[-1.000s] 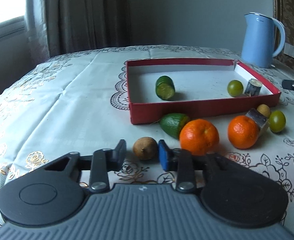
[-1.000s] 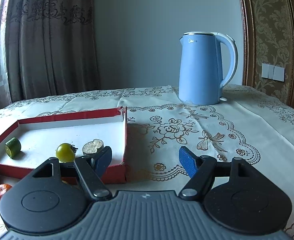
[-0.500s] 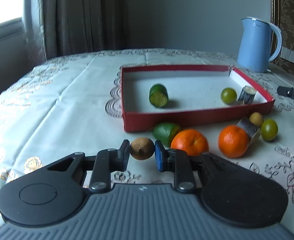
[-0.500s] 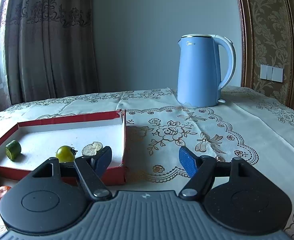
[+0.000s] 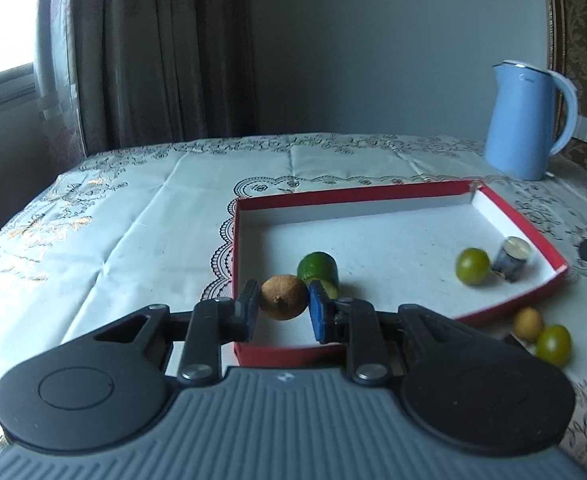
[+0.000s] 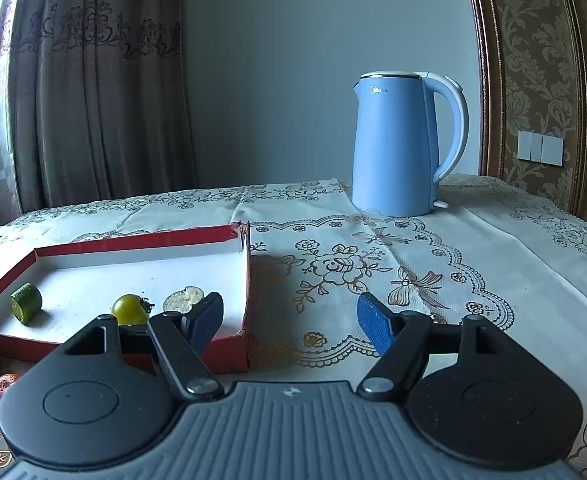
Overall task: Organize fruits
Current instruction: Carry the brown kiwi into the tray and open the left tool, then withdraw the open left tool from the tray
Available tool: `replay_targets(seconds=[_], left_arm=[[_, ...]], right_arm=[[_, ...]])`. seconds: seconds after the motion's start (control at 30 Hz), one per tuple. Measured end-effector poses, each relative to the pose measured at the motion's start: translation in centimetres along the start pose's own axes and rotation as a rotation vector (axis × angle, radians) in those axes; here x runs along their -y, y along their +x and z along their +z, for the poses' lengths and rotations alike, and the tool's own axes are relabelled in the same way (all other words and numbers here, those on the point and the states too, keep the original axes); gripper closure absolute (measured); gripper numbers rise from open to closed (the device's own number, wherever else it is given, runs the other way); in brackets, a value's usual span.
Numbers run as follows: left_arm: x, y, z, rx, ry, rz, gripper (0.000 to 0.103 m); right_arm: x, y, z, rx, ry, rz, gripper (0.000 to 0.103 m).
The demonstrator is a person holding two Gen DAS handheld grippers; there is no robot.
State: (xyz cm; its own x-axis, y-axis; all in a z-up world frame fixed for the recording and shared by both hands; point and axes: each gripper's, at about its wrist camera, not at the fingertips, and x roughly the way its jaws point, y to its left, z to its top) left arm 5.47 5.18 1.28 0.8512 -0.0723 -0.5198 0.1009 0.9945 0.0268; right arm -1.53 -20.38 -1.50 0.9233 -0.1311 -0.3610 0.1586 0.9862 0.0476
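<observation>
Brown kiwi (image 5: 284, 297) pinched between the pads of the left gripper (image 5: 284, 308), centre of the left wrist frame, apparently held above the near-left corner of the red tray (image 5: 235, 248). Grip sits on the fruit's round sides, small contact only — likely to squirt out if squeeze loosens or the hand jerks. Cut green fruit (image 5: 318, 273) lies just behind the kiwi inside the tray; releasing here could knock it or send the kiwi rolling on the flat white floor. Near wall is just below the jaws — dropping low risks clipping it. Green round fruit (image 5: 472, 266) and a dark cut piece (image 5: 512, 258) sit at right of tray, two small fruits outside at lower right. Right gripper (image 6: 289, 318) spread wide, nothing between its pads, low in its frame by the tray's right wall; blue kettle (image 6: 393, 148) behind, well apart.
</observation>
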Motion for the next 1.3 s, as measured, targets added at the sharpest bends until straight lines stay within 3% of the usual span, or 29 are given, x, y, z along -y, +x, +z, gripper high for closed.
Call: replay_targets(seconds=[0.23, 0.6, 0.77, 0.83, 1.1, 1.13, 1.2, 1.3], left_arm=[[-0.2, 3.3, 0.3, -0.061, -0.016, 0.015, 0.079], [0.6, 4.8, -0.5, -0.079, 0.019, 0.039, 0.077], [1.0, 4.6, -0.7, -0.073, 0.030, 0.010, 0.060], [1.4, 4.0, -0.9, -0.052, 0.046, 0.031, 0.044], [1.0, 0.9, -1.3, -0.010, 0.009, 0.000, 0.041], [1.0, 0.4, -1.5, -0.003, 0.004, 0.011, 0.030], [0.8, -0.8, -1.8, 0.039, -0.006, 0.055, 0.019], [0.2, -2.6, -2.3, 0.086, -0.012, 0.106, 0.018]], right_arm=[[-0.1, 0.1, 0.0, -0.003, -0.003, 0.002, 0.029], [-0.4, 0.2, 0.0, -0.009, -0.014, 0.003, 0.029], [-0.4, 0.2, -0.1, -0.014, -0.015, -0.001, 0.029], [-0.4, 0.3, -0.1, -0.015, -0.015, -0.002, 0.029], [-0.3, 0.3, -0.1, -0.023, -0.012, -0.003, 0.029], [-0.3, 0.3, -0.1, -0.024, -0.013, -0.004, 0.029], [-0.4, 0.4, -0.2, -0.031, -0.016, -0.003, 0.029], [-0.5, 0.5, -0.2, -0.032, -0.020, -0.003, 0.028]])
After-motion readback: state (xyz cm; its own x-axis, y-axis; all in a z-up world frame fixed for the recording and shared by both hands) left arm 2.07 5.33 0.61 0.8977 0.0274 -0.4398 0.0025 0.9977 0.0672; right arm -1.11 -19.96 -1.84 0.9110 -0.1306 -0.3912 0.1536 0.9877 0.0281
